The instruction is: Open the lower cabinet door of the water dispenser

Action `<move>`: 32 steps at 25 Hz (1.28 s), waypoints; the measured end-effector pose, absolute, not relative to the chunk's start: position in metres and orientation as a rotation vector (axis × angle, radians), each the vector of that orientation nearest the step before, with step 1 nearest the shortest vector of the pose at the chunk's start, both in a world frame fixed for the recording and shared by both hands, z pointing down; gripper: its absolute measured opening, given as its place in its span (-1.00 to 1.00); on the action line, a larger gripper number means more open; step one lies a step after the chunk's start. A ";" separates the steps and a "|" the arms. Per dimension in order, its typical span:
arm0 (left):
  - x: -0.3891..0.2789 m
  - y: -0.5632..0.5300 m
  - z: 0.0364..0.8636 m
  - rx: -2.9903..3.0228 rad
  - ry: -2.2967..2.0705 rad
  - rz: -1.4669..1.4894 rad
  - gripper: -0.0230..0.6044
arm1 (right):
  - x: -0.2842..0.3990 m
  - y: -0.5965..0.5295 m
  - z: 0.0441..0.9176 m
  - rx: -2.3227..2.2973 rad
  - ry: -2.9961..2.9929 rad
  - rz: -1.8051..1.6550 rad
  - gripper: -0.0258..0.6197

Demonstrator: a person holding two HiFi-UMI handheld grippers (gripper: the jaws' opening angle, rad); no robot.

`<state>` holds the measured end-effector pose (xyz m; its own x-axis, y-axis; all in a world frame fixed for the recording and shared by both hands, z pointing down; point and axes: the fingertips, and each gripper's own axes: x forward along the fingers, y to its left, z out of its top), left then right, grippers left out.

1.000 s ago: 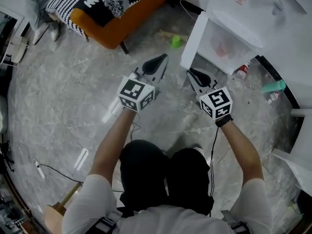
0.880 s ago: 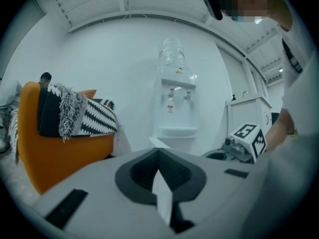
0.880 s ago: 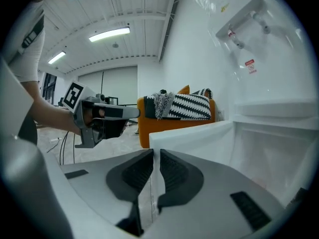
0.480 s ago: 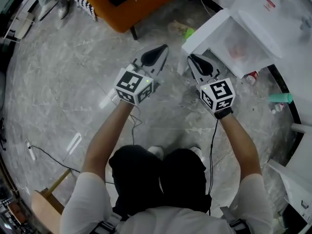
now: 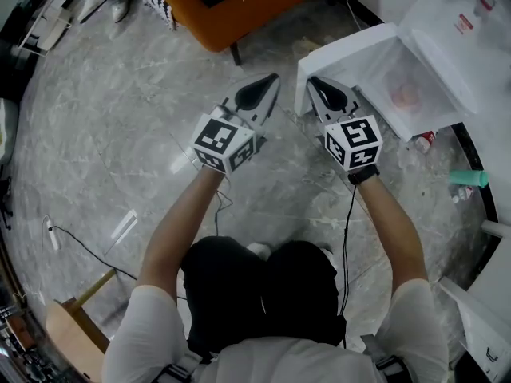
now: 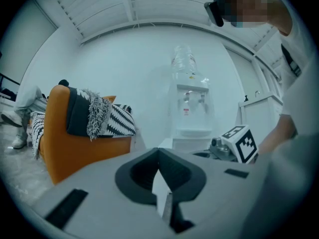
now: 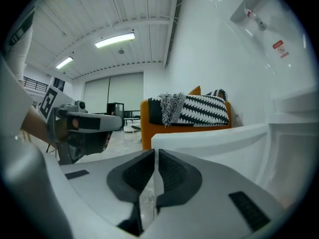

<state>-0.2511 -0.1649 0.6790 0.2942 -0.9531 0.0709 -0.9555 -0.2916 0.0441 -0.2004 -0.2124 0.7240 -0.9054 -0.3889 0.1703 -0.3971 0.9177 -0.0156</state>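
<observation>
The white water dispenser stands at the upper right, and its lower cabinet door is swung out to the left. The cabinet's inside shows, with something pinkish in it. My right gripper reaches the door's free edge. Its jaws have just been closing to a thin slit, and I see nothing clamped between them. In the right gripper view the door rises just beyond that gripper. My left gripper hovers shut and empty left of the door. The left gripper view has the dispenser ahead.
An orange sofa with striped cushions stands at the top. A small can and a green bottle lie on the marble floor right of the dispenser. A cable and a wooden stool are at the lower left.
Both grippers have moved forward toward the dispenser, the right one staying by the door's free edge. The door stands open in every frame and now faces me more broadly.
</observation>
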 end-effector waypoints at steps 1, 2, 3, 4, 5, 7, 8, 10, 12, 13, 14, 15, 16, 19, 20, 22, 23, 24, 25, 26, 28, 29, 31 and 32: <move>-0.254 -0.165 0.678 2.461 -1.829 0.043 -0.88 | -0.204 -0.215 0.724 0.599 -2.912 0.073 -0.82; -0.258 -0.166 0.676 2.458 -1.837 0.037 -0.88 | -0.209 -0.217 0.724 0.598 -2.910 0.071 -0.82; -0.262 -0.166 0.675 2.453 -1.845 0.029 -0.88 | -0.213 -0.220 0.724 0.597 -2.908 0.068 -0.82; -0.266 -0.167 0.673 2.447 -1.853 0.021 -0.88 | -0.217 -0.222 0.724 0.596 -2.906 0.065 -0.82; -0.270 -0.167 0.672 2.440 -1.861 0.016 -0.88 | -0.221 -0.225 0.724 0.596 -2.902 0.062 -0.82; -0.276 -0.168 0.671 2.430 -1.878 0.016 -0.88 | -0.228 -0.230 0.724 0.597 -2.891 0.053 -0.83; -0.277 -0.168 0.671 2.427 -1.884 0.017 -0.88 | -0.232 -0.232 0.725 0.598 -2.884 0.048 -0.83; -0.278 -0.168 0.670 2.431 -1.889 0.025 -0.88 | -0.240 -0.238 0.725 0.603 -2.871 0.044 -0.83; -0.278 -0.169 0.670 2.437 -1.892 0.034 -0.88 | -0.247 -0.244 0.725 0.610 -2.861 0.044 -0.83; -0.280 -0.169 0.670 2.433 -1.897 0.032 -0.88 | -0.251 -0.247 0.725 0.613 -2.857 0.042 -0.83; -0.282 -0.170 0.670 2.426 -1.904 0.026 -0.88 | -0.255 -0.251 0.725 0.616 -2.852 0.039 -0.84; -0.284 -0.170 0.670 2.416 -1.911 0.016 -0.88 | -0.259 -0.255 0.724 0.621 -2.848 0.037 -0.84; -0.286 -0.170 0.670 2.408 -1.916 0.005 -0.88 | -0.263 -0.258 0.724 0.628 -2.843 0.035 -0.84; -0.287 -0.169 0.670 2.399 -1.927 0.001 -0.88 | -0.273 -0.269 0.724 0.640 -2.830 0.016 -0.85; -0.287 -0.168 0.671 2.400 -1.931 0.007 -0.88 | -0.276 -0.272 0.724 0.641 -2.828 0.004 -0.85; -0.288 -0.167 0.671 2.395 -1.934 0.004 -0.88 | -0.281 -0.279 0.725 0.646 -2.824 -0.010 -0.85; -0.290 -0.167 0.671 2.391 -1.935 -0.002 -0.88 | -0.283 -0.282 0.725 0.653 -2.821 -0.007 -0.85; -0.291 -0.167 0.670 2.386 -1.938 -0.006 -0.88 | -0.286 -0.284 0.725 0.661 -2.817 -0.001 -0.85; -0.293 -0.167 0.670 2.383 -1.943 -0.008 -0.88 | -0.288 -0.287 0.725 0.670 -2.813 0.003 -0.85; -0.294 -0.167 0.669 2.382 -1.947 -0.009 -0.88 | -0.290 -0.290 0.725 0.679 -2.809 0.006 -0.85; -0.295 -0.167 0.667 2.381 -1.954 -0.011 -0.88 | -0.294 -0.296 0.725 0.697 -2.803 0.006 -0.85; -0.295 -0.167 0.666 2.382 -1.957 -0.012 -0.88 | -0.296 -0.298 0.725 0.707 -2.799 0.009 -0.86; -0.296 -0.166 0.666 2.380 -1.960 -0.014 -0.88 | -0.299 -0.303 0.726 0.731 -2.793 0.038 -0.87; -0.297 -0.165 0.666 2.377 -1.960 -0.014 -0.88 | -0.301 -0.305 0.726 0.742 -2.791 0.061 -0.87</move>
